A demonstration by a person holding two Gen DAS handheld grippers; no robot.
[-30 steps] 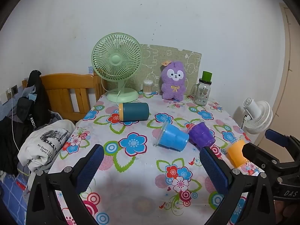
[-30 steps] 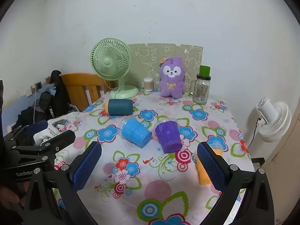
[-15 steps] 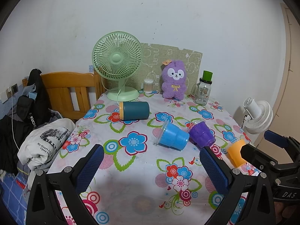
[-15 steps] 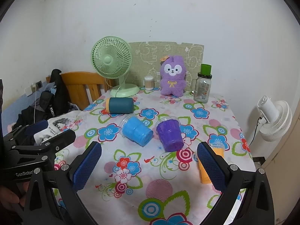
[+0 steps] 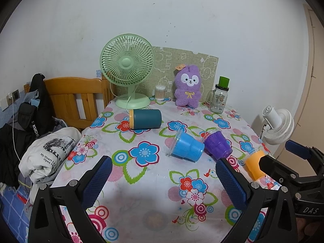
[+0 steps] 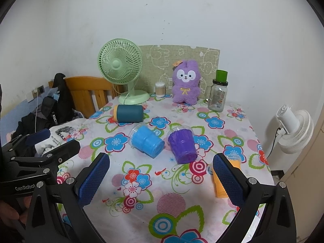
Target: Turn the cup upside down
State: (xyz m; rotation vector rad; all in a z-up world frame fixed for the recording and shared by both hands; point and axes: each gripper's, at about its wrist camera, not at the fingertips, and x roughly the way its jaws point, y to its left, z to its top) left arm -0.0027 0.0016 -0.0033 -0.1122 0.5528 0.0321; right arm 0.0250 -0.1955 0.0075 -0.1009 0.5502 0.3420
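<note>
In the left wrist view, the left gripper is held low in the frame with its blue-padded fingers spread wide and nothing between them. Four cups are seen lying on their sides on the flowered tablecloth: a teal cup at centre, a blue cup and a purple cup right of centre, and an orange cup at the right, partly hidden by the right gripper's frame. Which cup is meant cannot be told. The step is judged to be an approach; the chosen cup would best be gripped across its side wall, lifted clear and set rim-down.

In the right wrist view, the right gripper is likewise spread and empty. The orange cup lies just behind its right finger. The blue cup and purple cup are ribbed, tapered, with clear rims.
</note>
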